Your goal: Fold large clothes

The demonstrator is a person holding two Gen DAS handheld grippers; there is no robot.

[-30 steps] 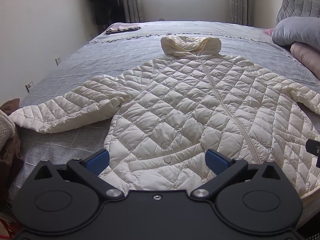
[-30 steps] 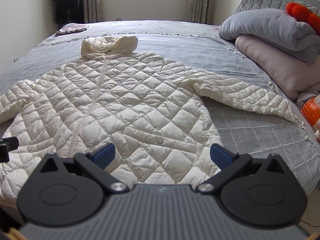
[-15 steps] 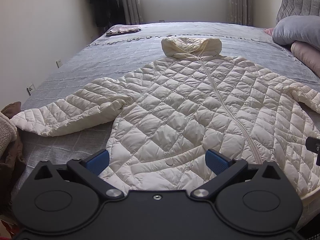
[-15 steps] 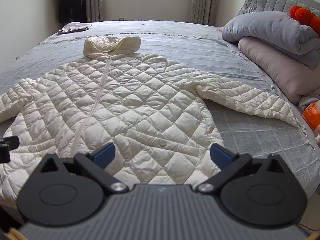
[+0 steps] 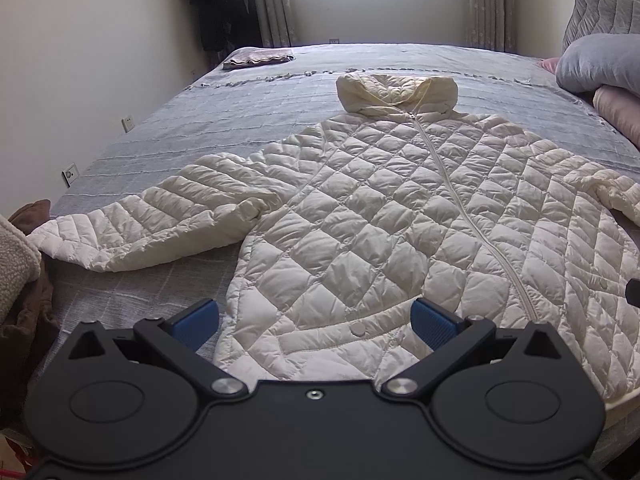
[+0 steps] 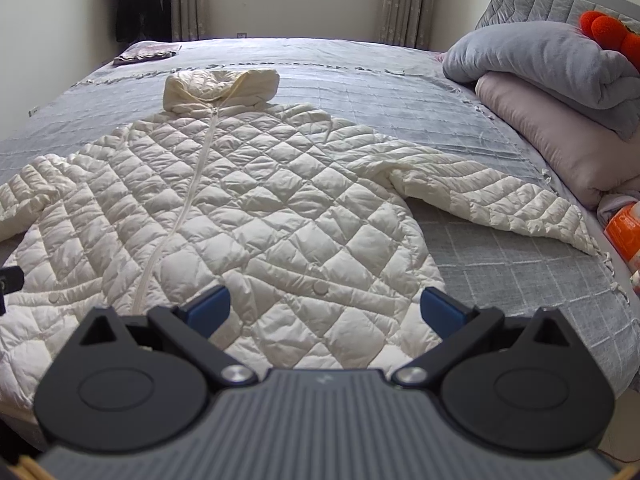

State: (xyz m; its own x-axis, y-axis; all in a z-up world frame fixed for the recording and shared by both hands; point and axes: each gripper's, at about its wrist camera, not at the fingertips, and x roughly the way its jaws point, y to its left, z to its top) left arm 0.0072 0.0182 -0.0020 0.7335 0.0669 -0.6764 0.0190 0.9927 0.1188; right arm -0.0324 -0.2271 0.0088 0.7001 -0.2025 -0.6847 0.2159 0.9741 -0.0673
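A cream quilted puffer jacket [image 5: 384,216] lies flat and zipped on the grey bed [image 5: 208,120], hood [image 5: 396,92] at the far end, both sleeves spread out. It also shows in the right wrist view [image 6: 240,208]. Its left sleeve [image 5: 152,228] reaches toward the bed's left edge; its right sleeve [image 6: 488,200] reaches toward the pillows. My left gripper [image 5: 316,320] is open and empty above the hem's left part. My right gripper [image 6: 324,308] is open and empty above the hem's right part.
Grey and pink folded bedding [image 6: 560,92] with an orange plush toy [image 6: 612,32] is stacked at the right. A folded cloth [image 5: 258,58] lies at the bed's far left corner. Brown and fleece clothing [image 5: 20,272] sits off the left edge. An orange object [image 6: 626,228] lies at the right edge.
Both grippers have drawn back and risen slightly, so the jacket appears lower and a bit farther in both views. Jacket and jaws are unchanged.
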